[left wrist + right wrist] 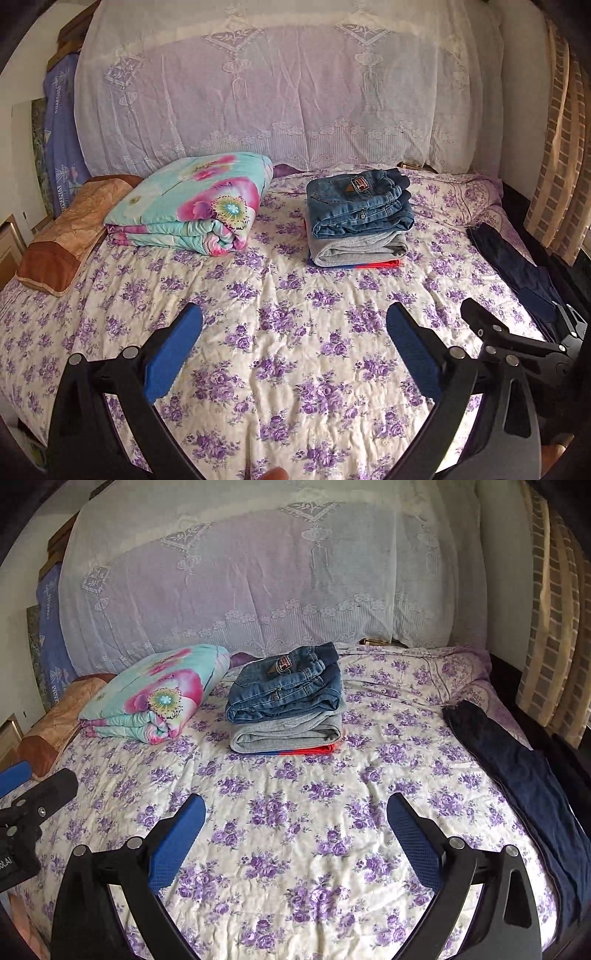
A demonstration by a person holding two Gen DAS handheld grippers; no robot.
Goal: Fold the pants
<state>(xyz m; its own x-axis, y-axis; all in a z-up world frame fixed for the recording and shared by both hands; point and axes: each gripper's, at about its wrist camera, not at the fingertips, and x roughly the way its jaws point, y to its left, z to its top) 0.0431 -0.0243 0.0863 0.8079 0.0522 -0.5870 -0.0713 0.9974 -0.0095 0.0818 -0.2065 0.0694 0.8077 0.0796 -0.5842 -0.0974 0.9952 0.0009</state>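
We held the left hand-held gripper (294, 325) above the bed (280, 354) with its purple-flowered white quilt, its blue-padded fingers (173, 354) spread wide apart and gripping nothing. The right hand-held gripper (296, 814) hovered the same way beside it, its own blue pads (413, 842) parted and empty over the quilt. The dark navy pants (532, 794) lay stretched out lengthwise along the right edge of the bed, unfolded, well apart from either gripper's fingertips. In the left wrist view, the same pants (517, 266) showed just beyond the right gripper's black frame (517, 336). Toward the head of the bed stood a stack of folded clothes (288, 709): blue denim jeans (284, 690) on top, a grey garment (288, 734) beneath them, and a red-orange and blue piece (310, 750) at the bottom. Just left of the stack rested a folded turquoise quilt with large pink flowers (155, 701), and further left a brown and tan pillow (70, 236). A white lace cloth (266, 85) draped the headboard behind them, and a beige checked curtain (554, 627) hung at the right.
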